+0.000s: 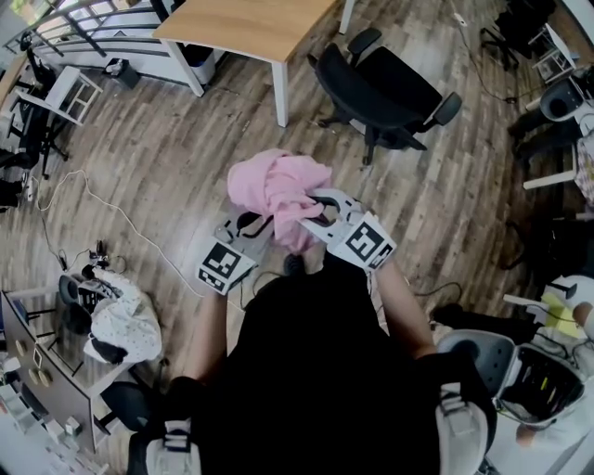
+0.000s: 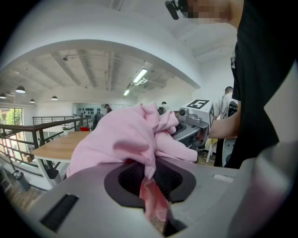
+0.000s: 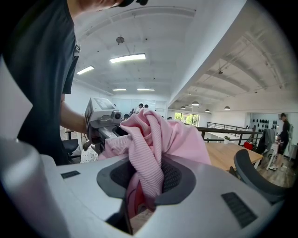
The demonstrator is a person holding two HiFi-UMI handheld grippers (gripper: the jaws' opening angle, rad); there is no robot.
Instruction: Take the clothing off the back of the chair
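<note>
Two hand-held grippers, one in each of my hands, are clamped on the same pink garment (image 1: 274, 186). The left hand-held gripper (image 1: 263, 225) has its jaws almost together. A thin fold of the pink cloth is pinched between the dark pads, and a tail of it hangs down through the gap. The right hand-held gripper (image 1: 314, 206) bites a ribbed band of the garment, with its jaws a little wider around the thicker knit.

The rest of the garment sits bunched in a loose heap on top of and between the two sets of jaws. I hold it up in front of my black-clad chest, above the wooden floor (image 1: 148, 167). Seen from each gripper, the other one shows just behind the bundle, with my forearm reaching to it.

The black office chair (image 1: 390, 93) stands well apart from the garment, farther out on the floor, near the corner of a light wooden worktop (image 1: 251, 23) on white legs.
</note>
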